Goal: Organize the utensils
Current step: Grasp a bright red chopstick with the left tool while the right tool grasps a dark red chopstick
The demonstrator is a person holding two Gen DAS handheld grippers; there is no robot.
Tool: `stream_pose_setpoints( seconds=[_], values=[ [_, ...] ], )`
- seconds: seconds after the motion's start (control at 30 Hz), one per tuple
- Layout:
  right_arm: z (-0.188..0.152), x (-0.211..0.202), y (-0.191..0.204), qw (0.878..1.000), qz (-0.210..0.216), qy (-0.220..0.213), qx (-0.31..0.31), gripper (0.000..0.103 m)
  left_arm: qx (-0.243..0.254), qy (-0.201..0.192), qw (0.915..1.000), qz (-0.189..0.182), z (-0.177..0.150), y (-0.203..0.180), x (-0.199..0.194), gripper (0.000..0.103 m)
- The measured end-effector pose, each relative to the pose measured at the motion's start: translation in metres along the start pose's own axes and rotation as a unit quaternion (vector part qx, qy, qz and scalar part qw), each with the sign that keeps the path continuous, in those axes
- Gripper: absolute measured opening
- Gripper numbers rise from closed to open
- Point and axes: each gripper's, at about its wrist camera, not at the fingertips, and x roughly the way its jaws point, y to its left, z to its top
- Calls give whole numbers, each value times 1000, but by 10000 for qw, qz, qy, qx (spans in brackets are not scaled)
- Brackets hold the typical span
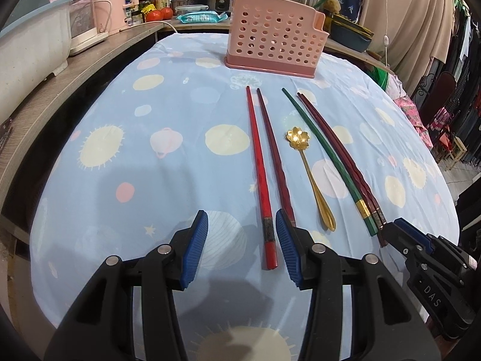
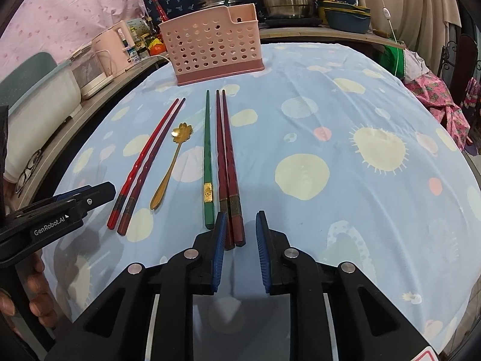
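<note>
Right hand-held gripper (image 2: 240,231) perhaps hides the maroon chopsticks' (image 2: 226,162) ends.

A planet-print blue tablecloth (image 1: 168,186) carries chopsticks (image 1: 261,168), a gold spoon (image 1: 312,177), and a pink holder (image 1: 273,45).

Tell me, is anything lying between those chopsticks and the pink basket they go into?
Nothing visible. Bare tablecloth separates the chopstick tips from the pink basket. The gold spoon lies beside the chopsticks, not ahead of them.
</note>
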Motion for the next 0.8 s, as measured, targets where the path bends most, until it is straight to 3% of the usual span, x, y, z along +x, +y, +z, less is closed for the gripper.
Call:
stream_pose_setpoints(
  seconds=[0.8],
  values=[
    [0, -2, -6, 9999, 11, 3, 128, 17, 168, 71, 9998, 96, -9, -6, 9, 44]
  ],
)
